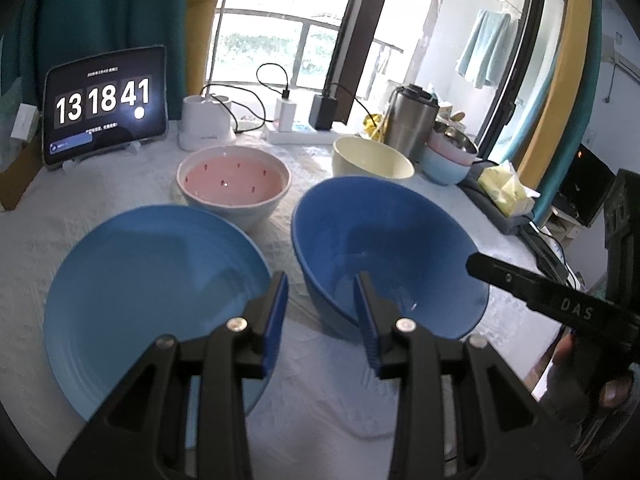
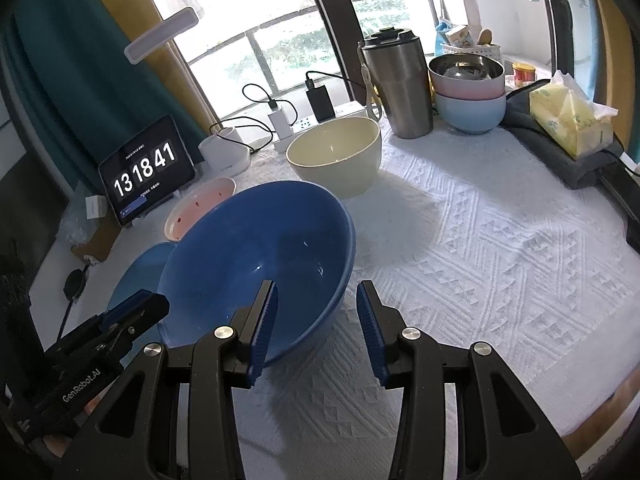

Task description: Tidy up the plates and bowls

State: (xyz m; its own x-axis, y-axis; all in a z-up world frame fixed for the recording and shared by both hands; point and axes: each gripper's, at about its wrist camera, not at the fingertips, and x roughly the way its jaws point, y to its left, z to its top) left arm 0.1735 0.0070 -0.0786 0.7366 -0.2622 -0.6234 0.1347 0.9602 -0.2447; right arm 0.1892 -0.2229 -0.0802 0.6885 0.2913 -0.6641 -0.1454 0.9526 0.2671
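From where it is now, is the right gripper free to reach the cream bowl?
Probably yes: the right gripper is open and empty, and bare cloth leads to the cream bowl; the blue bowl sits left of that path.

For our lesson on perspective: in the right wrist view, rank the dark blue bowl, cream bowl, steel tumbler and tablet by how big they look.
1. dark blue bowl, though it is nearest the camera, which inflates it
2. cream bowl and steel tumbler: too alike to rank
3. tablet
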